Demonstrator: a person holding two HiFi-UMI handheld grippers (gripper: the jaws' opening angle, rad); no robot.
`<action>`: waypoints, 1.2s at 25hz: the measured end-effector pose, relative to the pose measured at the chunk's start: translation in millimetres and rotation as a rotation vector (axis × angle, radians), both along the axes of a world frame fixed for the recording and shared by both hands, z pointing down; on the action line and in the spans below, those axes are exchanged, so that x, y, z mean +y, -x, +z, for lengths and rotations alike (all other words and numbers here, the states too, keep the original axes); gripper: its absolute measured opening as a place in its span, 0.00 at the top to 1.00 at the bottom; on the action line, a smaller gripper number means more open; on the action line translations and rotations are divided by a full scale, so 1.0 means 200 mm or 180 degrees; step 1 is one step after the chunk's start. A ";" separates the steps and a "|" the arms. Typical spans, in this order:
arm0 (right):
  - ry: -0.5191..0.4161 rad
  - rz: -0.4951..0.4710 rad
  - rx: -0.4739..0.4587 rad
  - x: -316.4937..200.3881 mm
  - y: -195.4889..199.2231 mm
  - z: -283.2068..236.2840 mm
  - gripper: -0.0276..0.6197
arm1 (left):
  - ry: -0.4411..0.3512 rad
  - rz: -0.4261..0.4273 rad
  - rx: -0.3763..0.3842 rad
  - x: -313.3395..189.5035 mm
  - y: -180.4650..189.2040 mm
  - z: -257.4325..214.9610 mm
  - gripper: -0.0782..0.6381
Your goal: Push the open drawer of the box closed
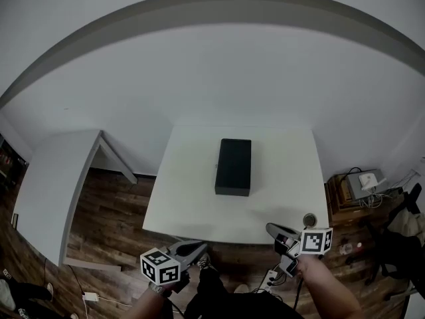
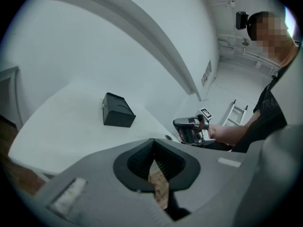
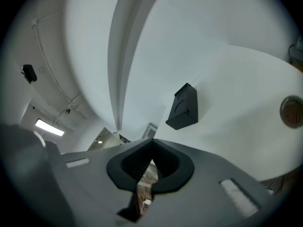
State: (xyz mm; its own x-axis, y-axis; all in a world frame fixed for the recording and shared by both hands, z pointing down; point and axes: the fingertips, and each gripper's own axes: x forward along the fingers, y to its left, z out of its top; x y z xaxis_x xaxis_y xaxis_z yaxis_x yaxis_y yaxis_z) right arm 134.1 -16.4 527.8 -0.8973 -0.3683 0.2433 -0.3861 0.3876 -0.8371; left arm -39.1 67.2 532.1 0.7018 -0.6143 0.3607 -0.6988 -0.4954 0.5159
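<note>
A black oblong box (image 1: 233, 167) lies in the middle of the white table (image 1: 192, 205), one short end toward me. No pulled-out drawer shows from here. Both grippers hang below the table's near edge, well short of the box. My left gripper (image 1: 198, 247) is shut with nothing in it. My right gripper (image 1: 272, 229) is also shut and empty. The left gripper view has the box (image 2: 117, 110) beyond the meeting jaws, and the right gripper (image 2: 189, 129) held off to the right. The right gripper view shows the box (image 3: 184, 108) tilted, far ahead of its closed jaws.
A small round thing (image 1: 309, 219) sits near the table's front right corner, also in the right gripper view (image 3: 291, 111). A white desk (image 1: 60, 178) stands to the left. A low cabinet with devices (image 1: 358, 185) stands to the right. Cables lie on the wooden floor (image 1: 113, 211).
</note>
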 end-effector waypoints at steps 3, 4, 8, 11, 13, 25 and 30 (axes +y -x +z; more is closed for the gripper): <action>0.0056 -0.0088 -0.0246 0.18 0.03 -0.05 0.96 | 0.0164 -0.0028 0.0182 0.17 -0.04 -0.02 0.89; 0.0070 -0.0110 -0.0292 0.24 0.02 -0.07 0.96 | 0.0203 -0.0038 0.0270 0.22 -0.06 -0.03 0.89; 0.0119 -0.0139 -0.0540 0.42 0.02 -0.16 0.96 | 0.0240 -0.0128 0.0673 0.33 -0.15 -0.12 0.89; 0.0108 -0.0145 -0.0678 0.52 0.04 -0.21 0.95 | 0.0230 -0.0207 0.0885 0.39 -0.18 -0.17 0.89; 0.0096 -0.0136 -0.0695 0.58 0.04 -0.20 0.95 | 0.0262 -0.0248 0.1013 0.43 -0.20 -0.17 0.89; -0.0049 -0.0173 -0.0590 0.75 0.01 -0.22 0.95 | 0.0339 -0.0350 0.1214 0.48 -0.27 -0.17 0.89; 0.0019 -0.0148 -0.0621 0.80 -0.03 -0.20 0.95 | 0.0285 -0.0340 0.1220 0.43 -0.28 -0.17 0.89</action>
State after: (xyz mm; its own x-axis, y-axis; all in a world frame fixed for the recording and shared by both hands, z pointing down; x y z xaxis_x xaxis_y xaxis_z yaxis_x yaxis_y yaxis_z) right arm 139.6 144.2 487.6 -0.9437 -0.3245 0.0651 -0.1981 0.3961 -0.8966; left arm 17.2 152.5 498.7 0.7297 -0.6692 0.1407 -0.4926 -0.3717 0.7868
